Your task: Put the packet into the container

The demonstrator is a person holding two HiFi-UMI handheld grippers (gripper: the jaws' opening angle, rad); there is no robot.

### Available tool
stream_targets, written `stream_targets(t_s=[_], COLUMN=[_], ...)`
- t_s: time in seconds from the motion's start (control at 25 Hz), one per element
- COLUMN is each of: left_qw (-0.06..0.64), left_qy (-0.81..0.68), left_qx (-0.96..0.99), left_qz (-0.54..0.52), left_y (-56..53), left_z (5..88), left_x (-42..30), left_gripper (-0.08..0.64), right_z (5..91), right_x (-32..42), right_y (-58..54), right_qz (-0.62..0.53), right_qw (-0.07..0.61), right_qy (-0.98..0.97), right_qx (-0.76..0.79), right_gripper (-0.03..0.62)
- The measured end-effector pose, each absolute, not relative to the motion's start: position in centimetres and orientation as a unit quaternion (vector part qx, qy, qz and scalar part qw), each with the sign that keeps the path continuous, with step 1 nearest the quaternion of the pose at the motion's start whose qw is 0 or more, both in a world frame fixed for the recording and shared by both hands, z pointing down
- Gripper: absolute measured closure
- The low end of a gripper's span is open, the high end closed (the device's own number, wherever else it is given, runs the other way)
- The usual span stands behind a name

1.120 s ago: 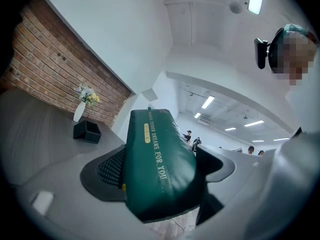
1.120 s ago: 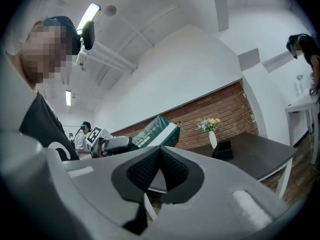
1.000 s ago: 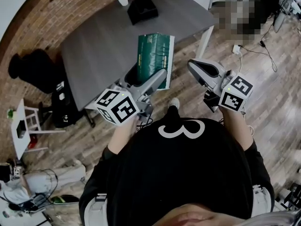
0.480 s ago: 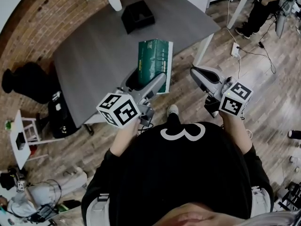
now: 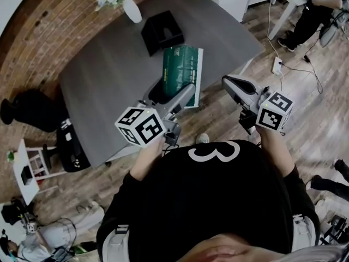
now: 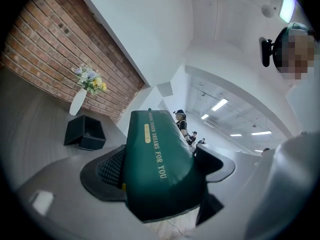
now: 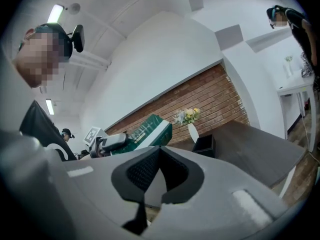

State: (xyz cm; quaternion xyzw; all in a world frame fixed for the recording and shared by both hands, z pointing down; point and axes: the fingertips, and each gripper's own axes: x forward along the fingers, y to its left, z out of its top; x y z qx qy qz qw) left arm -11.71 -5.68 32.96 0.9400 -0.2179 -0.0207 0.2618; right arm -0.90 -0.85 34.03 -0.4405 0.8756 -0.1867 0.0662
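A dark green packet [image 5: 182, 72] with gold lettering sticks out level from my left gripper [image 5: 173, 94], whose jaws are shut on its near end. In the left gripper view the packet [image 6: 150, 149] fills the gap between both pads. It hangs over the near edge of the grey table [image 5: 109, 81]. The black open container [image 5: 162, 31] stands farther back on the table, also seen past the packet in the left gripper view [image 6: 84, 133]. My right gripper [image 5: 233, 85] is off the table's right side, shut and empty [image 7: 159, 154].
A white vase of flowers [image 5: 131, 7] stands behind the container. A person [image 5: 316, 4] stands by a white desk at top right. A power strip and cables [image 5: 275, 64] lie on the wood floor. A black chair [image 5: 32, 105] sits left of the table.
Both grippers and the packet have moved forward toward the table. The packet's far end now reaches over the table's near edge, closer to the container. The grip on the packet is unchanged.
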Motion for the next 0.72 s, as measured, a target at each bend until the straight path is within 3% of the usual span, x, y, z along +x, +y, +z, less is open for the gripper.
stream_targets(t_s=[0.72], left_qw=[0.228], left_qy=[-0.244], left_qx=[0.941], left_qz=[-0.049], left_y=[-12.9], left_z=[31.3], left_x=[-9.8], left_gripper=[0.109], right_z=[32.9], right_x=[1.3], right_y=[-7.8], right_qz=[-0.157], right_qw=[0.069], right_qy=[0.894], right_qx=[-0.414], right_gripper=[0.591])
